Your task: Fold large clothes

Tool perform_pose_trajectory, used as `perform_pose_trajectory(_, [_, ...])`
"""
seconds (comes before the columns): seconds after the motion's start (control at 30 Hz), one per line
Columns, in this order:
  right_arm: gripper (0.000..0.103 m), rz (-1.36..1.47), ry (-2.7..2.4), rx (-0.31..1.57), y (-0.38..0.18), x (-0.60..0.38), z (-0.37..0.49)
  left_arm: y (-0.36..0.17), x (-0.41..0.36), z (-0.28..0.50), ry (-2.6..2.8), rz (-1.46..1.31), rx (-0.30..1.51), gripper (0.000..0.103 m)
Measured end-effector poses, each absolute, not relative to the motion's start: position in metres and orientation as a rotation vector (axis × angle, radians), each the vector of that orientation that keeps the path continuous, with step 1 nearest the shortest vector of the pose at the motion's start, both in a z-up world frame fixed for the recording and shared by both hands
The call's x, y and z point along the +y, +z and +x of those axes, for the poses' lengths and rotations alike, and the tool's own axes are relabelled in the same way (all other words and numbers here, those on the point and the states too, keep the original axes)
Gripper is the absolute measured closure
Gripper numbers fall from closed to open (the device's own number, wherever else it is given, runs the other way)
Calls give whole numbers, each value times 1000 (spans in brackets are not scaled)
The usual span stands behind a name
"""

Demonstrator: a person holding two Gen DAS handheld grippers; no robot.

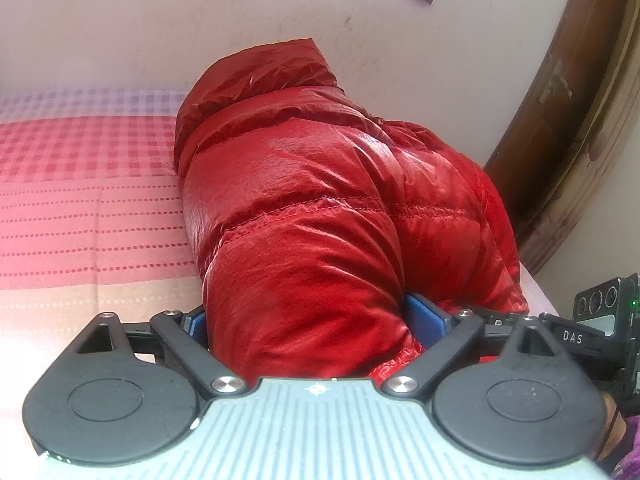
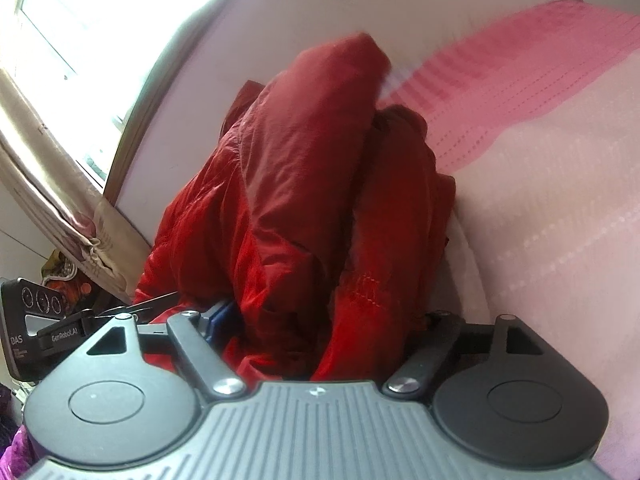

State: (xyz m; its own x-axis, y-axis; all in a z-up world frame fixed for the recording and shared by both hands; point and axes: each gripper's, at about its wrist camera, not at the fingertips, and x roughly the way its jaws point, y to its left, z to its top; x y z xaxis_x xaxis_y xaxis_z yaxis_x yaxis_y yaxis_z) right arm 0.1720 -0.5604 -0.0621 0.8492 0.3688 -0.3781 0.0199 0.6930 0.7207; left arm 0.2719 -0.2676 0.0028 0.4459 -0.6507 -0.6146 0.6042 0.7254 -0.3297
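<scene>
My left gripper [image 1: 310, 316] jaws are grasping the jacket [image 1: 320, 200] on the bed [image 1: 80, 200]; my right gripper [image 2: 328, 318] jaws are straddling it, and I cannot tell their grip.

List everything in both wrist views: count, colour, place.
puffer jacket: 1, shiny red, bundled on the bed, its near end between both grippers' jaws
bedspread: 1, pink and red check, under the jacket
wall: 1, pale, behind the bed
door frame: 1, dark wood, right side of the left view
window: 1, bright, upper left of the right view
curtain: 1, beige, below the window
left gripper: 1, black, blue pads, jaws wide around the jacket
right gripper: 1, black, jaws wide around the jacket
</scene>
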Motion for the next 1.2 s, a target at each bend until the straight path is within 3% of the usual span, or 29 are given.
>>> perform_pose_trajectory(0.33, [25, 766, 218, 532, -63, -563, 175, 2, -269, 270, -774, -49, 780, 9])
perform_pose_trajectory(0.77, [48, 705, 202, 474, -50, -543, 158, 10, -264, 253, -744, -20, 695, 18])
perform_pose_trajectory(1.2, [50, 638, 256, 463, -36, -507, 170, 20, -231, 239, -655, -24, 653, 19])
